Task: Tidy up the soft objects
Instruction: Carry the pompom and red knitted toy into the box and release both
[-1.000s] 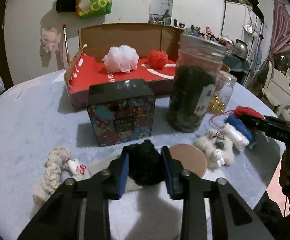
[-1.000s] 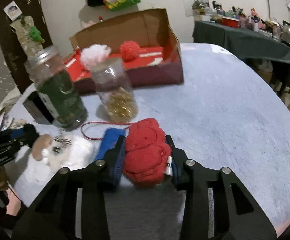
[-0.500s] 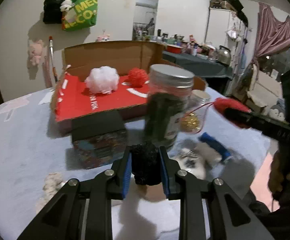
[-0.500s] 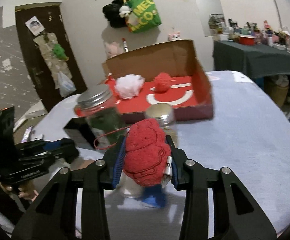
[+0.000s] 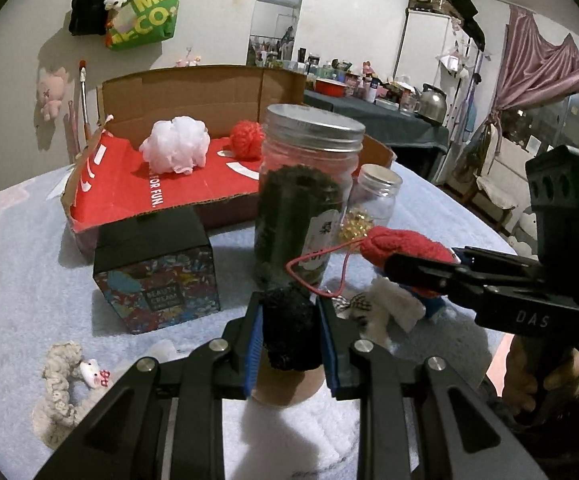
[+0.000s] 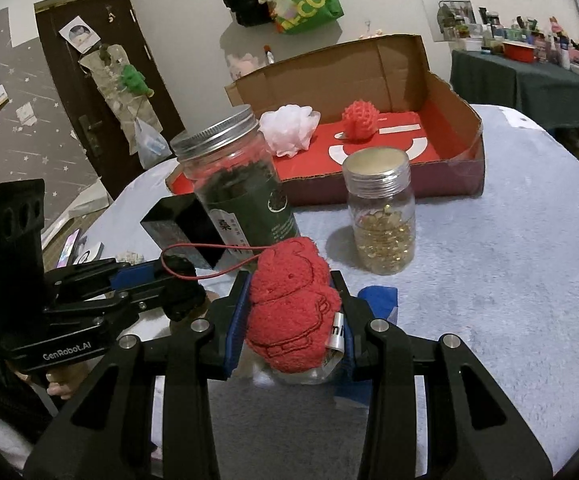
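Observation:
My left gripper (image 5: 289, 336) is shut on a black fuzzy pompom (image 5: 287, 330), lifted above the table. My right gripper (image 6: 291, 316) is shut on a red plush toy (image 6: 291, 312) with a thin red cord loop (image 6: 193, 256); the left wrist view shows this red plush toy (image 5: 405, 246) at the right. An open cardboard box (image 5: 193, 120) with a red floor stands at the back, holding a white mesh puff (image 5: 175, 150) and a red knitted ball (image 5: 245, 140). On the table lie a cream scrunchie (image 5: 61, 380) at the lower left and a white plush (image 5: 385, 308) under the right gripper.
A tall jar of dark leaves (image 5: 301, 208), a small jar of gold beads (image 6: 381, 216) and a patterned black box (image 5: 155, 276) stand between me and the cardboard box. A brown disc (image 5: 289, 384) lies under the pompom. The table's right side is bare cloth (image 6: 509, 280).
Both grippers have risen off the table with their loads and moved toward the jars and box; the red plush left the table beside the blue item and white plush.

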Demonstrator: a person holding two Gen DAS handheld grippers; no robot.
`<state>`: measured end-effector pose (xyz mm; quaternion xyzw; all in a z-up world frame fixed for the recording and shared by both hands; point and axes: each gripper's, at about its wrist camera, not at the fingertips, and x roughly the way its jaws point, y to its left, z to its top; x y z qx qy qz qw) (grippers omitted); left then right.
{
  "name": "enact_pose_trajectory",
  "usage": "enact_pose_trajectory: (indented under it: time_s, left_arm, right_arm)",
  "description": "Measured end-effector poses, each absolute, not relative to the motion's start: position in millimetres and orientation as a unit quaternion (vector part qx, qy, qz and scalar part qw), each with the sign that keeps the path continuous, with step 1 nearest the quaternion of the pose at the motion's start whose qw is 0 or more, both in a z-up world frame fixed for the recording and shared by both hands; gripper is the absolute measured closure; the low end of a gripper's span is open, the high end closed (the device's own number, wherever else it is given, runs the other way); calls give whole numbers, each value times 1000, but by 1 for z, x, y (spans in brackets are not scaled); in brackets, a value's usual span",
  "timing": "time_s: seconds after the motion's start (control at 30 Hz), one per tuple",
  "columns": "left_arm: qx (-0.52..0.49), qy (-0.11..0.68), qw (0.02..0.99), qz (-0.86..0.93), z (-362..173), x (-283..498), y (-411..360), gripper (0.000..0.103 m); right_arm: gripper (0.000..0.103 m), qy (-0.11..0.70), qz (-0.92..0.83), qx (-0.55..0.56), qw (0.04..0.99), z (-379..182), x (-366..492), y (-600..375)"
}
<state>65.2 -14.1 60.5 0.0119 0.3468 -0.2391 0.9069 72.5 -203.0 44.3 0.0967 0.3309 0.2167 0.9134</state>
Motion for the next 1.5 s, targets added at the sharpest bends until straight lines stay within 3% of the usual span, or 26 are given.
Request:
enact_pose_trajectory:
  time_s: [0.97, 1.5]
  left_arm:
    - [18, 395, 906, -153, 68, 89, 75, 76]
    - [70, 412, 893, -169, 65, 124, 89, 76]
  right_arm:
    - [67, 368, 193, 171, 893, 39, 87, -276]
    - [67, 398, 174, 55, 899, 49, 122, -289]
